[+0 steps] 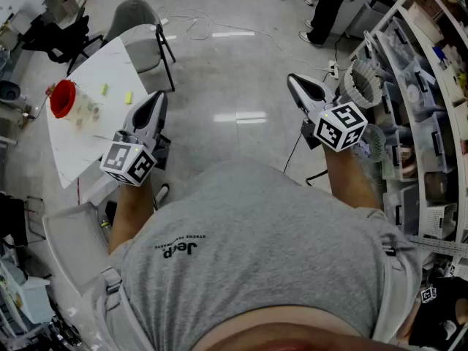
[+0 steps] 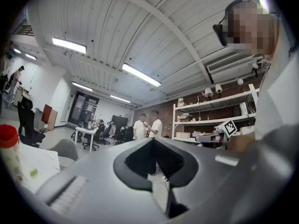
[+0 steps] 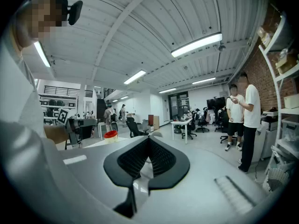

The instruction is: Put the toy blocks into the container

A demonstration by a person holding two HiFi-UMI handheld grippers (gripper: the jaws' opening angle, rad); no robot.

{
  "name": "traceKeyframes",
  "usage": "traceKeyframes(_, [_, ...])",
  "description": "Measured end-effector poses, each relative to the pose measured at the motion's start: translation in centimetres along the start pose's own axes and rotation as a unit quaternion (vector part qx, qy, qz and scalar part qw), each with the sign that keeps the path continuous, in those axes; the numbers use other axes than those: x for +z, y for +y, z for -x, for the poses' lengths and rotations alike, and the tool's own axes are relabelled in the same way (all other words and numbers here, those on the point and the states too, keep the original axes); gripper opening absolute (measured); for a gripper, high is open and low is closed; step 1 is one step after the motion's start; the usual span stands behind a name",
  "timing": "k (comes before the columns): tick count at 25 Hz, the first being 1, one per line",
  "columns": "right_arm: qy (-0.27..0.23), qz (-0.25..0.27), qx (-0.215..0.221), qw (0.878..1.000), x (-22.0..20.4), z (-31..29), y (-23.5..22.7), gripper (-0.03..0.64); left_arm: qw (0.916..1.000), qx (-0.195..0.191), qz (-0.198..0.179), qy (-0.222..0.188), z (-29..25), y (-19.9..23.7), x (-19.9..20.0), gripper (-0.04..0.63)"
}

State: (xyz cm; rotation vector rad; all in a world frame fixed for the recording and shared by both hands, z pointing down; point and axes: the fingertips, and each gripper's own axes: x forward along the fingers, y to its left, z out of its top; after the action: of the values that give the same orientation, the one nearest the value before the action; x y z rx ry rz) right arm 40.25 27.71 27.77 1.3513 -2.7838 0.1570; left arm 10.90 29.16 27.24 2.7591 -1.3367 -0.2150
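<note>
Bench (image 1: 80,148) is sitting far left, carrying one red-lidded container (image 1: 63,99) and two blocks just right of it: upper block (image 1: 104,89), lower block (image 1: 129,97). Left gripper (image 1: 159,97) is pointing level, jaws together, empty. Right gripper (image 1: 292,80) is doing likewise.

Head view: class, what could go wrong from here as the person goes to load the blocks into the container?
1. The container stands near the table's edge; a nudge might tip it off.
2. The left claw and right claw are both shut; the small blocks could get pushed away unless the claws open first.
</note>
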Motion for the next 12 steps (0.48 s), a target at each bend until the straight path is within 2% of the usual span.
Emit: traceKeyframes(12, [-0.005, 0.008, 0.01, 1.0, 0.3, 0.8, -1.5, 0.002, 1.0, 0.002, -0.002, -0.001, -1.9, -1.4, -0.1, 0.057])
